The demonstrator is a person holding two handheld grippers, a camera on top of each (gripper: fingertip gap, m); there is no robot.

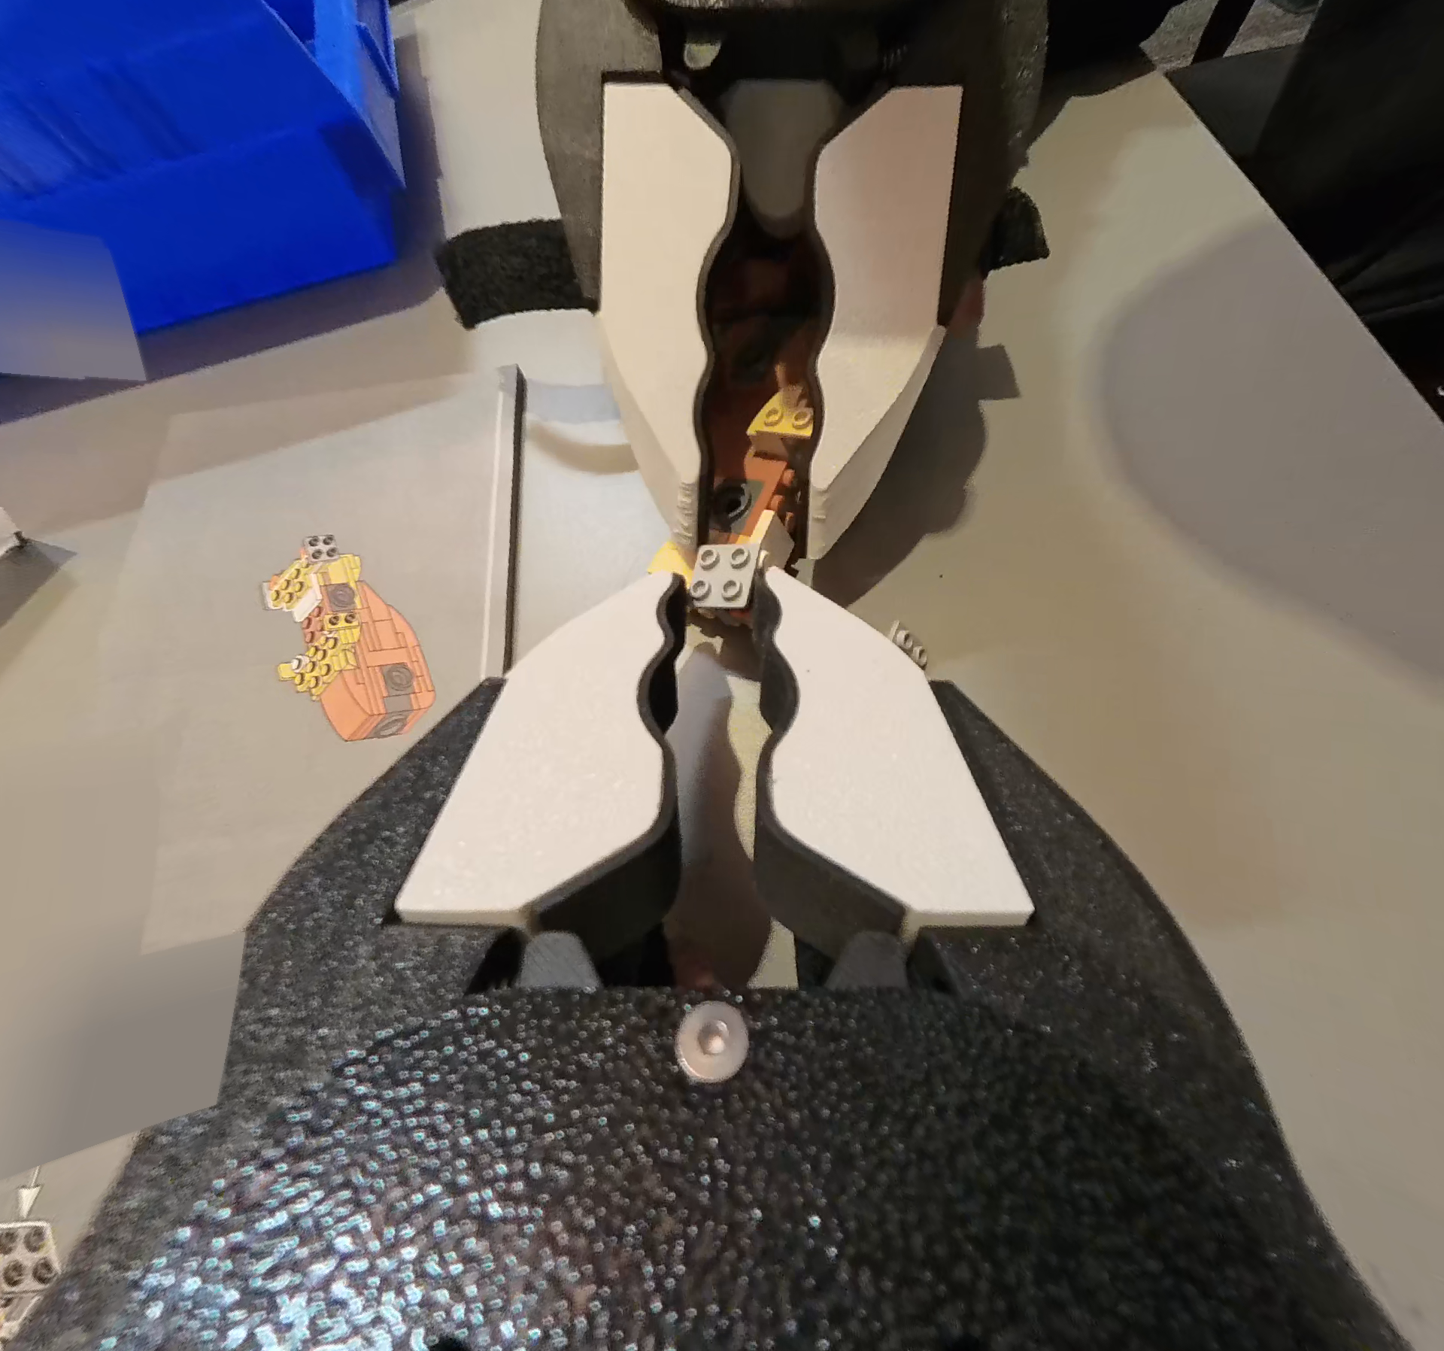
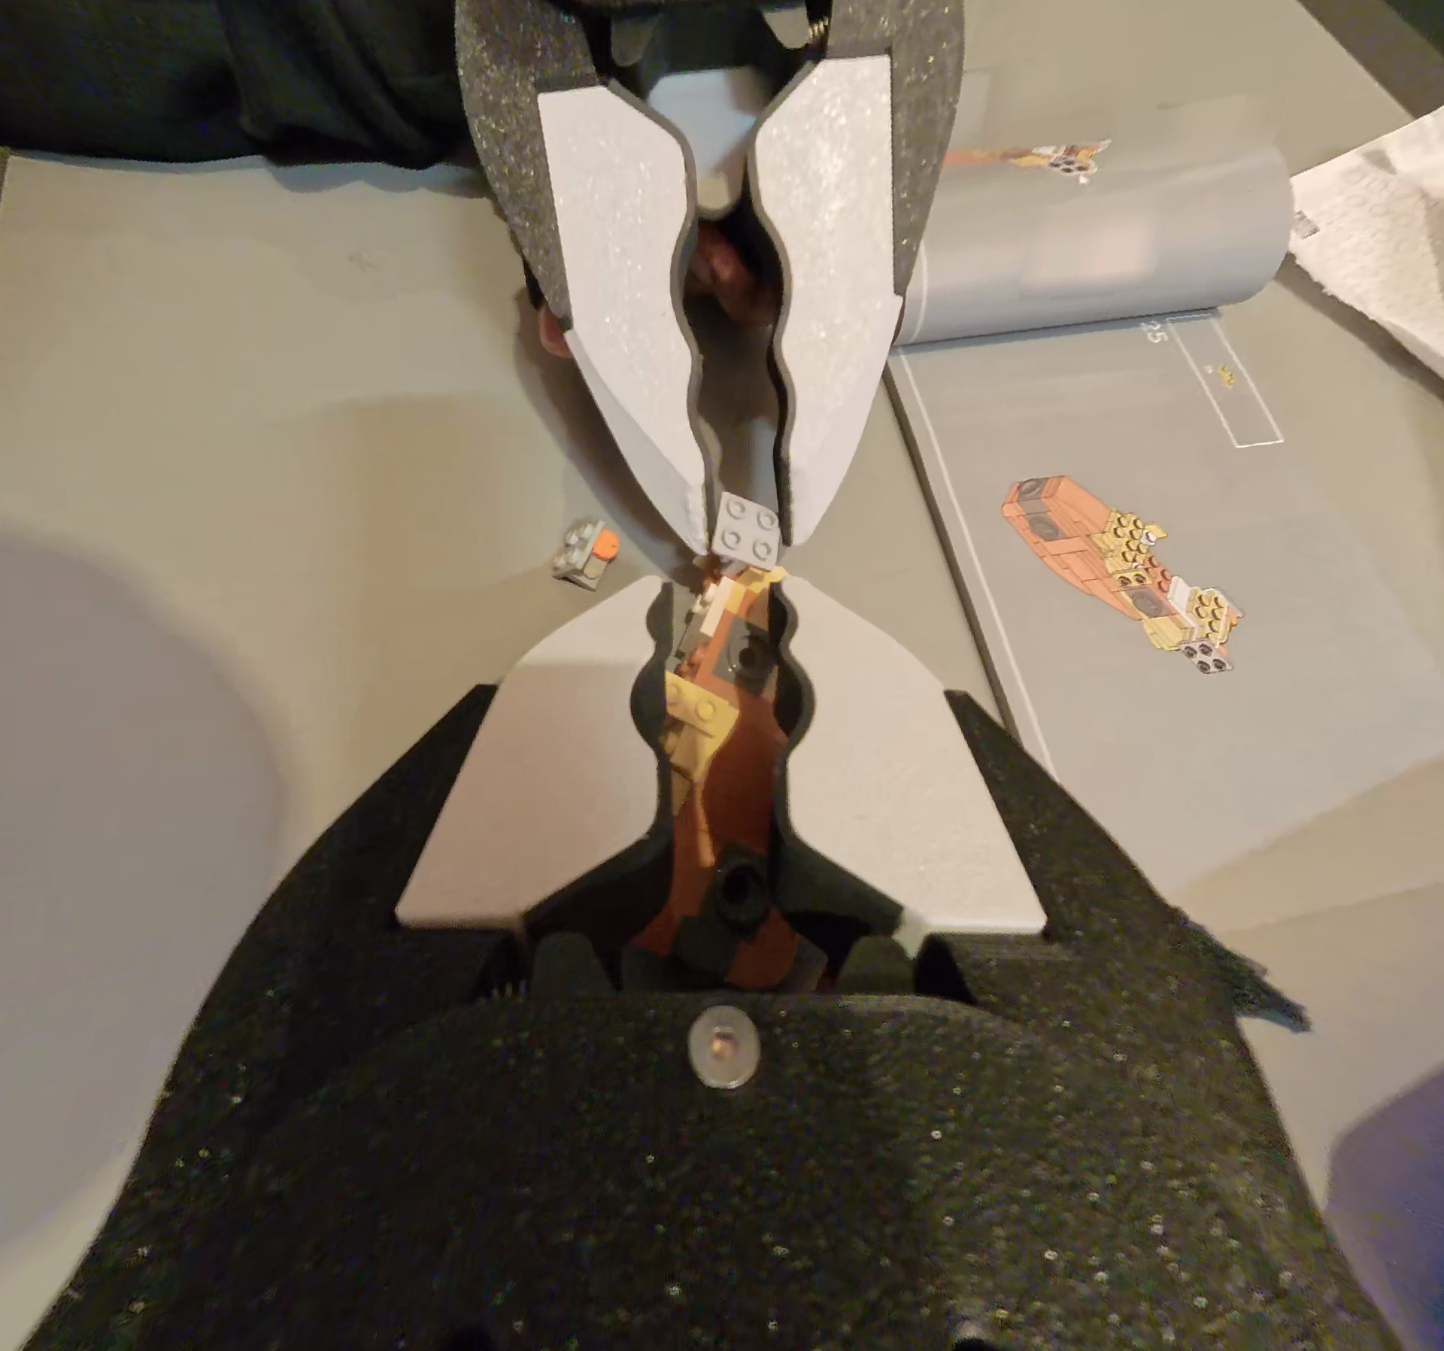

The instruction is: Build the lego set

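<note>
Now I have both grippers meeting tip to tip over the grey table, and the whole move turns on how the two loads line up. My left gripper is clenched on a small grey plate, a two-by-two with its studs facing up toward the cameras; in the right wrist view the same plate sits pinched at the very tips of the far fingers. My right gripper is clamped on the brown model, whose long axis runs straight back between the fingers toward the gripper body, with tan and yellow bits near the front. Its nose pokes out just past the tips, and the plate lies directly ahead of that nose, touching or just shy of it; I cannot tell which. So the plate goes on at the model's leading end, along the line both tools share, and I judge the next push is a short one down that axis with the studs kept square. Near the table's right side the open manual shows the printed build with a grey plate at its end, which fits. A loose grey-and-orange piece waits on the table just left of the tips. A blue bin stands toward the far left corner.
</note>
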